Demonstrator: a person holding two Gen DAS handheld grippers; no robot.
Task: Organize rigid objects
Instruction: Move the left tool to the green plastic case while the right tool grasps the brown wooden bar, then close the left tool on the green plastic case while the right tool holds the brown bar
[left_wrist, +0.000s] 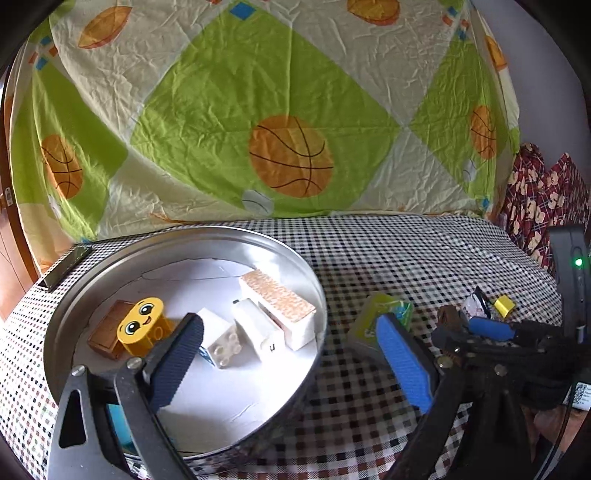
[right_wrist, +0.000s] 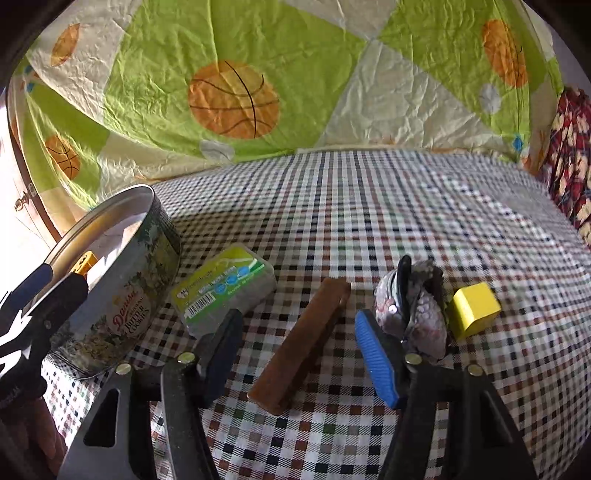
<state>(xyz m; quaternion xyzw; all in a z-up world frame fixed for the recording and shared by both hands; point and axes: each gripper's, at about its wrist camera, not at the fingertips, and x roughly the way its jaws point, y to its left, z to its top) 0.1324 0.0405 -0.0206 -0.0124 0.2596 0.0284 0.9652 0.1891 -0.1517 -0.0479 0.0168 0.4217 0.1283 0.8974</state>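
Note:
A round cookie tin (left_wrist: 306, 273) (right_wrist: 122, 306) holds a yellow smiling block (left_wrist: 142, 325), a brown piece (left_wrist: 105, 330), white blocks (left_wrist: 221, 338) and a tan-topped block (left_wrist: 277, 295). My left gripper (left_wrist: 291, 332) is open and empty over the tin's right rim. My right gripper (right_wrist: 299, 328) is open, its fingers either side of a brown bar (right_wrist: 306, 339) lying on the cloth. A green-lidded box (right_wrist: 225, 288) (left_wrist: 388, 306), a speckled clip (right_wrist: 413, 306) and a yellow block (right_wrist: 472, 310) (left_wrist: 504, 305) lie on the cloth.
The checked cloth (right_wrist: 369, 206) covers the table. A basketball-print sheet (left_wrist: 258, 110) hangs behind. A patterned red fabric (left_wrist: 535, 192) is at the right. A dark phone-like slab (left_wrist: 66, 266) lies left of the tin.

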